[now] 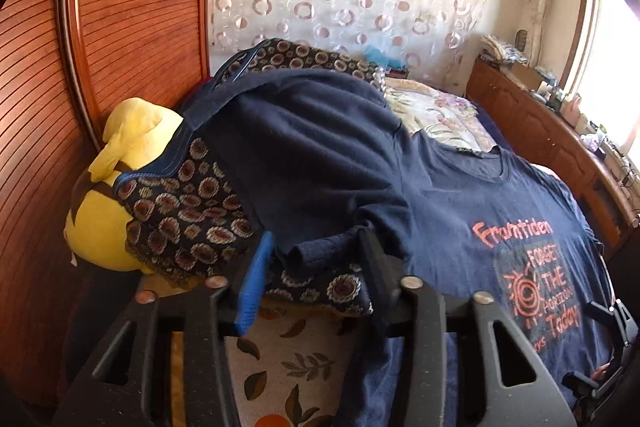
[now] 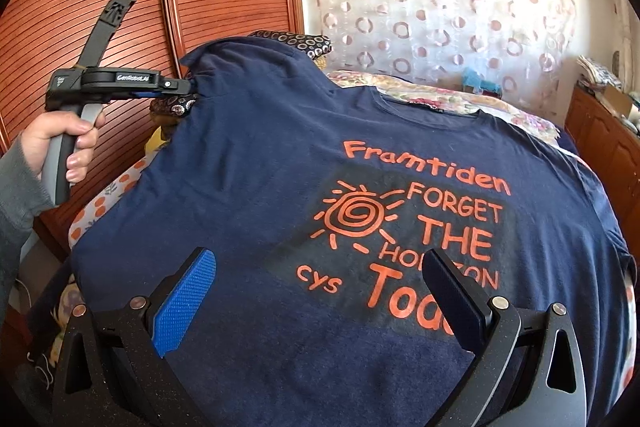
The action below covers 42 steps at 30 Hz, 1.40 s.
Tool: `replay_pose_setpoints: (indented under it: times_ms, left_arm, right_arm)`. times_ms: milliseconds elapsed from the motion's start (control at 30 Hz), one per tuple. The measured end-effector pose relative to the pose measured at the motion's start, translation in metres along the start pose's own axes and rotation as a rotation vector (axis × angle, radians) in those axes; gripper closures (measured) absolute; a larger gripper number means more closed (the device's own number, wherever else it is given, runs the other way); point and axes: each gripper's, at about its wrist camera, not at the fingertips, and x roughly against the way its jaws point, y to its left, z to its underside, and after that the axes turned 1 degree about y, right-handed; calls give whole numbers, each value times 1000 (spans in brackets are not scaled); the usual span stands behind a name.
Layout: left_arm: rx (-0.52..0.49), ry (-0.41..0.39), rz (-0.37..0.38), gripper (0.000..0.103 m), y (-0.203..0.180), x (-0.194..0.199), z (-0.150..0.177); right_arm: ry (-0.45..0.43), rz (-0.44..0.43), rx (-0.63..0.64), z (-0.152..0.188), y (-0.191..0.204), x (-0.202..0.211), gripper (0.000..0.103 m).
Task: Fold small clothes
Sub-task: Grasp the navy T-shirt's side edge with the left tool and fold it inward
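Note:
A navy T-shirt (image 2: pixel 248 187) with an orange "Framtiden FORGET THE HORIZON Today" print lies front-up across the bed. My left gripper (image 1: pixel 316 241) is shut on the bunched hem of its sleeve (image 1: pixel 320 167), which drapes over a dark patterned pillow (image 1: pixel 188 215). In the right wrist view a hand (image 2: pixel 60 143) holds that left gripper (image 2: pixel 191 89) at the shirt's far left corner. My right gripper (image 2: pixel 320 287) hovers open over the lower part of the shirt's front. Nothing is between its blue pad (image 2: pixel 188 299) and its black finger.
A yellow plush toy (image 1: pixel 116 195) lies beside the pillow against the slatted wooden wardrobe (image 1: pixel 140 7). A floral bedspread (image 1: pixel 436 111) covers the far end of the bed. A cluttered wooden dresser (image 1: pixel 540 123) runs along the right under a window. A fruit-print sheet (image 1: pixel 288 359) shows below the shirt.

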Motion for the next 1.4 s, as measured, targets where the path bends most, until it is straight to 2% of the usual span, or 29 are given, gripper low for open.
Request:
replay_pose_setpoints:
  times_ms: [100,133,333,433,567,667,733,867,900,933,1167,1400]
  left_arm:
    - [-12,0,14,83,-2,2,-7]
    - [-26,-3,11,84,-5,4,-9]
    - [-99,-52,35,88,-30,24,-29]
    - [-150,-83,77,88,-56,41,-39]
    - [-236,-79,161,88,-102,58,-40]
    - [-281,-66,196,80,-125,67,-31]
    - [-287,-60,216,65,-128,69,-27]
    - [-282,-49,224,44,-120,72,-9]
    - [-284,-46,212,31,-117,72,-6]
    - [-289,-42,196,23,-112,70,0]
    - [-236,70,146,23,-64,45,57]
    - [-167,57,128,23,-29,51,103]
  right_arm:
    - [1,-5,-8,3,-2,-1,0]
    - [1,-5,-12,5,-4,0,0]
    - [-12,4,-28,6,-8,3,0]
    - [-26,15,-37,6,-8,6,0]
    - [-42,23,-66,9,-11,9,0]
    - [-43,29,-87,11,-17,12,0]
    - [-43,36,-94,13,-18,14,0]
    - [-47,47,-107,16,-19,20,0]
    - [-49,48,-111,17,-19,21,0]
    - [-50,49,-113,17,-18,23,0]
    - [-53,53,-71,9,-6,23,0]
    - [-60,-38,3,-17,15,8,5]
